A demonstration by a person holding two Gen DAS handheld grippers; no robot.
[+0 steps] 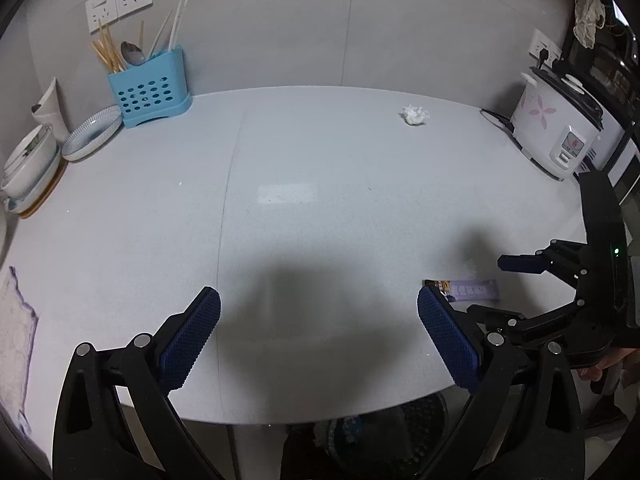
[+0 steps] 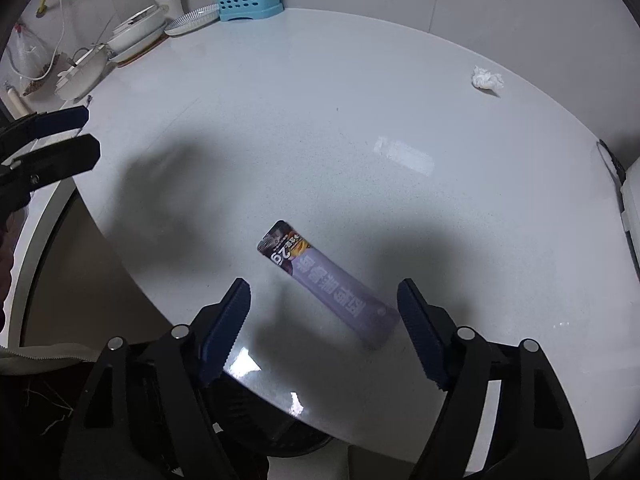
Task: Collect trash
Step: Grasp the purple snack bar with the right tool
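While the pale grey tabletop (image 1: 304, 168) fills most of both views, the larger things stand along its edges: a white rice cooker (image 1: 554, 128) with a pink flower print at the right, near the wall, and a stack of white bowls and plates (image 1: 34, 164) at the left with a blue utensil holder (image 1: 150, 88) full of chopsticks and a spoon behind them. Down at the near left edge lies a white cloth (image 1: 14, 340). Over the near part of the tabletop the left tool (image 1: 318, 320) hovers with its blue pads spread wide apart and nothing between them. To its right the right tool (image 2: 324, 312) is likewise spread wide, its two fingers standing on either side of the purple snack wrapper (image 2: 332, 286), which lies flat and slantwise on the tabletop near the front edge; the right-hand pad is just beside the wrapper's near end, though contact cannot be made out. Well apart from it, toward the far right of the tabletop, sits a small crumpled white tissue (image 2: 486, 77).
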